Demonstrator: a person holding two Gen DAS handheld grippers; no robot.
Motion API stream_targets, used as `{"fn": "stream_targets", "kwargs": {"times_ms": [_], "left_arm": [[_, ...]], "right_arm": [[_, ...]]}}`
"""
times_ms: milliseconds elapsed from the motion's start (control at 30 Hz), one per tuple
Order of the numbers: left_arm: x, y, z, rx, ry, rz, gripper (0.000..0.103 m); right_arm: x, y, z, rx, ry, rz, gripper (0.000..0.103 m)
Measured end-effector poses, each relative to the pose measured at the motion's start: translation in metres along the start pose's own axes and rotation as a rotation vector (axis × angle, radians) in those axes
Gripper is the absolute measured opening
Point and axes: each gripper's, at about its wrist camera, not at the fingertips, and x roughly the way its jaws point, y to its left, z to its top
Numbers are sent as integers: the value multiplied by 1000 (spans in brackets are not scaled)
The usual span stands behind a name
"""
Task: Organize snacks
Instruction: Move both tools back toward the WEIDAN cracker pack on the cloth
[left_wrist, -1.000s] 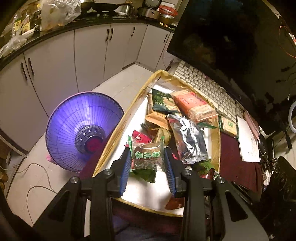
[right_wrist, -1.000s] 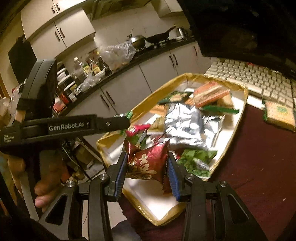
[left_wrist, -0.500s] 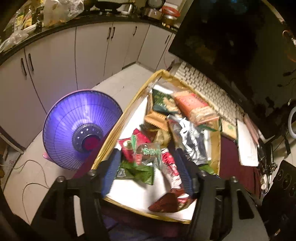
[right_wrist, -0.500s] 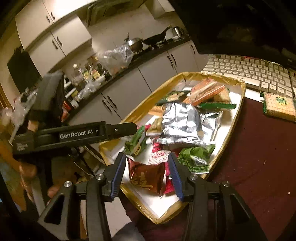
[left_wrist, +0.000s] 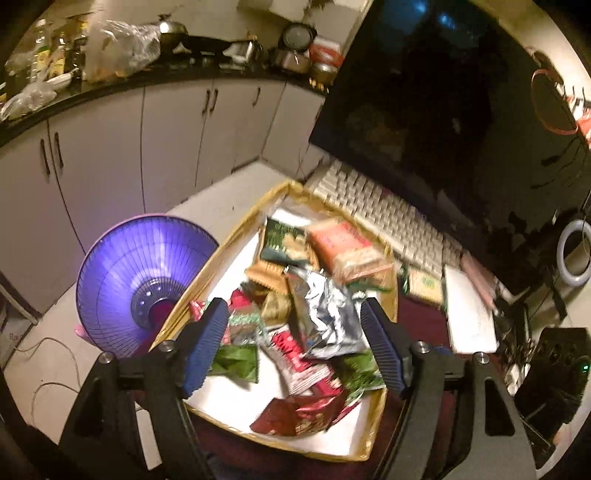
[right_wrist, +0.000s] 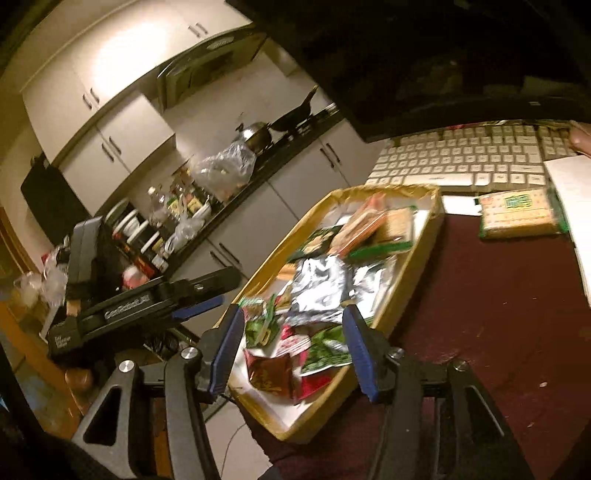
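A gold-rimmed tray (left_wrist: 236, 236) (right_wrist: 417, 251) holds several snack packets. My left gripper (left_wrist: 291, 343) hovers above its near end with its jaws opening and nothing pressed between them. Below it lie a green packet (left_wrist: 236, 360), a silver foil bag (left_wrist: 325, 317) and a dark red packet (left_wrist: 295, 413). My right gripper (right_wrist: 293, 339) is over the same end, its jaws also opening and free of any packet. The dark red packet (right_wrist: 271, 373) and the green packet (right_wrist: 258, 328) rest in the tray beneath it. In the right wrist view, the left gripper (right_wrist: 218, 291) shows beside the tray's left rim.
A cracker pack (right_wrist: 517, 214) lies on the dark red tablecloth outside the tray, near a white keyboard (right_wrist: 461, 158) and a dark monitor (left_wrist: 424, 110). A purple fan heater (left_wrist: 144, 291) stands on the floor left of the tray. White paper (left_wrist: 469, 314) lies to the right.
Both grippers opened. The left one let the green packet fall into the tray, the right one released the dark red packet. Both pulled back and rose slightly.
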Motion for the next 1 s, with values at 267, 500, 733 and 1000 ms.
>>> {"fn": "stream_targets", "kwargs": {"times_ms": [267, 500, 733, 1000], "left_arm": [[2, -44, -6, 53, 13, -104, 77], [13, -94, -15, 130, 52, -199, 77], [23, -122, -17, 193, 59, -206, 78], [30, -121, -18, 201, 71, -193, 78]], "right_arm": [[-18, -25, 24, 27, -33, -98, 57], [-37, -54, 48, 52, -58, -193, 57], [-55, -89, 64, 80, -52, -322, 57], [-32, -134, 86, 155, 35, -353, 57]]}}
